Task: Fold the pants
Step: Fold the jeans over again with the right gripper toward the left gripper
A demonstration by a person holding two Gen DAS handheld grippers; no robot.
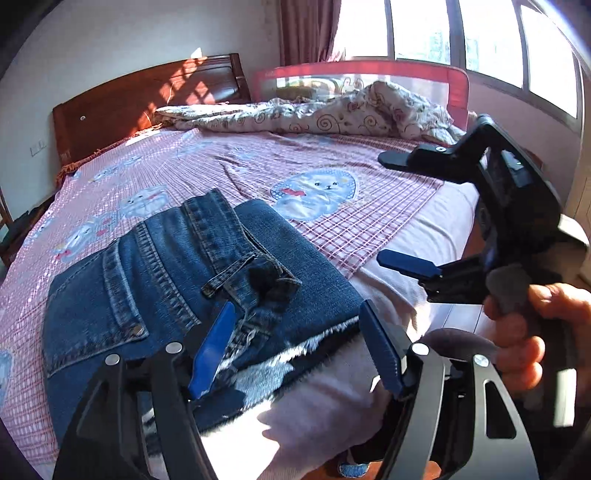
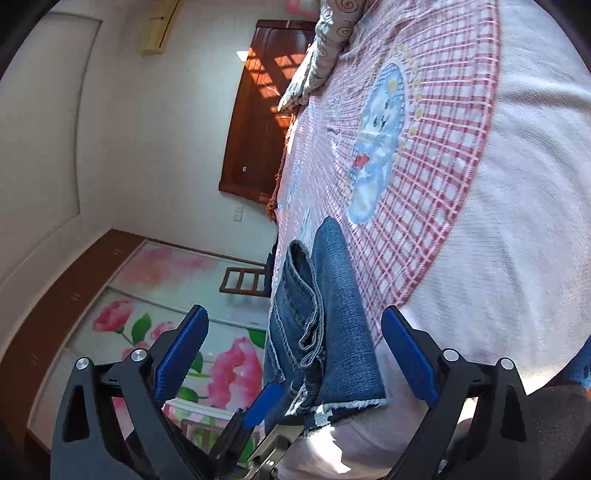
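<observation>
Your blue denim pants (image 1: 192, 291) lie folded compactly near the bed's (image 1: 369, 236) front edge; little remains. Left gripper (image 1: 295, 347) and right gripper (image 2: 295, 354) jaws open, empty.

Jeans: folded blue denim pants (image 1: 177, 280) lie near the bed's (image 1: 424, 243) front edge, waistband and belt loop on top.
Left gripper (image 1: 295, 350): jaws apart over the near edge of the jeans, pads clear of the cloth.
Right gripper (image 1: 384, 210): held in a hand (image 1: 532, 332) at right, turned sideways, jaws open and empty.
Background: crumpled quilt (image 1: 332, 110), wooden headboard (image 1: 147, 99), red bed rail (image 1: 369, 70), windows (image 1: 461, 33).
</observation>
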